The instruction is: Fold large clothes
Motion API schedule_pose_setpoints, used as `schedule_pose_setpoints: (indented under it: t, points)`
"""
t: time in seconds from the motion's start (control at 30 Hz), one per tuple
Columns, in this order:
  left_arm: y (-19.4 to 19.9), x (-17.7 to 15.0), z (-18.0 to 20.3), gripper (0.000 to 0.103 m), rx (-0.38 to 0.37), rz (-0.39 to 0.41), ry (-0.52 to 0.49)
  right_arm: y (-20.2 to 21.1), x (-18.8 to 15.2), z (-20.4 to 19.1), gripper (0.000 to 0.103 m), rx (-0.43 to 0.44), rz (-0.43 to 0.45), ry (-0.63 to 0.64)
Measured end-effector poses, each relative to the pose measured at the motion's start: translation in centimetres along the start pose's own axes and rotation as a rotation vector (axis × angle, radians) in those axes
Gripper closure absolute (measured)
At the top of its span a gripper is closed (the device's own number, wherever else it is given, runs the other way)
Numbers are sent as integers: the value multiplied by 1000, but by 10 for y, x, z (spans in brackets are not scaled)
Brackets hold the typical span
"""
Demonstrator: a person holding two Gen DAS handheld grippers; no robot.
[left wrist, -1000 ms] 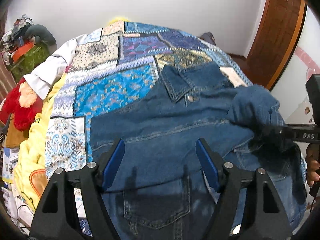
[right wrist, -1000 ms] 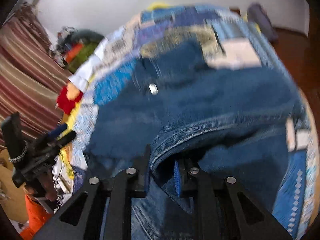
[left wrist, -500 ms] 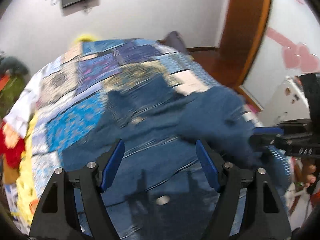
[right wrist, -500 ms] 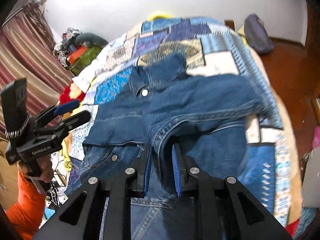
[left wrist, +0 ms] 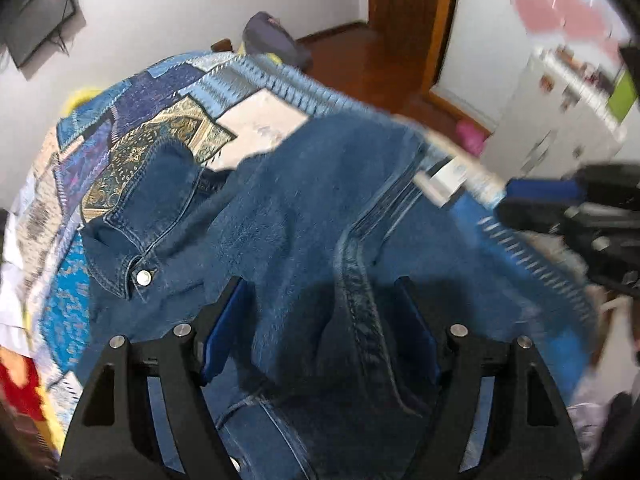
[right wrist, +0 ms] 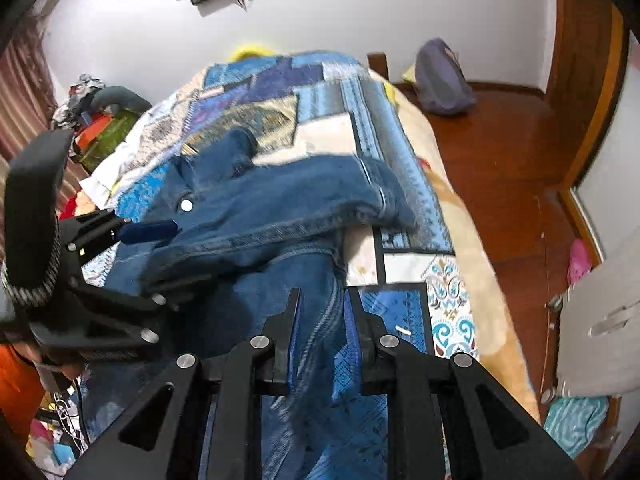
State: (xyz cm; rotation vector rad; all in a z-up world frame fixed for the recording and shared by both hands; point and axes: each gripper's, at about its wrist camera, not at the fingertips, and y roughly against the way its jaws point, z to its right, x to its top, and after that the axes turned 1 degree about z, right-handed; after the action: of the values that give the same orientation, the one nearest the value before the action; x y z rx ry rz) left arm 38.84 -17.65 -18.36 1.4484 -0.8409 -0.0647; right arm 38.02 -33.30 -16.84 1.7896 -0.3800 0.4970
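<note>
A blue denim jacket (left wrist: 288, 216) lies on a bed with a patchwork quilt (left wrist: 160, 120), its collar and metal button (left wrist: 143, 277) to the left, a sleeve laid across its body. My left gripper (left wrist: 322, 304) is open, its jaws wide apart just above a thick seam of the jacket. In the right wrist view the jacket (right wrist: 272, 208) lies in the middle and my right gripper (right wrist: 320, 300) has its jaws slightly apart around a fold of denim. The left gripper (right wrist: 160, 256) shows there at the left, open over the jacket's edge.
A wooden floor (right wrist: 512, 152) and a door frame (right wrist: 592, 80) lie right of the bed. A purple bag (right wrist: 440, 76) sits on the floor by the wall. Piled clothes and toys (right wrist: 100, 120) lie left of the bed. A white cabinet (left wrist: 560, 120) stands at the right.
The left gripper has swung right and down over the jacket. The right gripper has drawn back toward the bed's right edge, its jaws parting from a tight grip on the fold.
</note>
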Motion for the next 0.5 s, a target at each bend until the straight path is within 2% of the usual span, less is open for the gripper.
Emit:
schedule_pose_setpoints:
  t: [0.07, 0.2, 0.33, 0.43, 0.5]
  points:
    - [-7, -4, 1, 37, 73, 15, -23, -16, -2, 3, 87, 19, -37, -22]
    - [12, 2, -16, 38, 126, 76, 33, -51, -11, 2, 87, 56, -122, -47]
    - [50, 7, -48, 38, 231, 165, 51, -74, -20, 1, 87, 75, -162, -48]
    - [51, -2, -72, 36, 219, 140, 80, -74, -22, -1, 84, 84, -156, -33]
    - [44, -16, -84, 36, 212, 102, 111, -73, -23, -2, 75, 79, -160, -23]
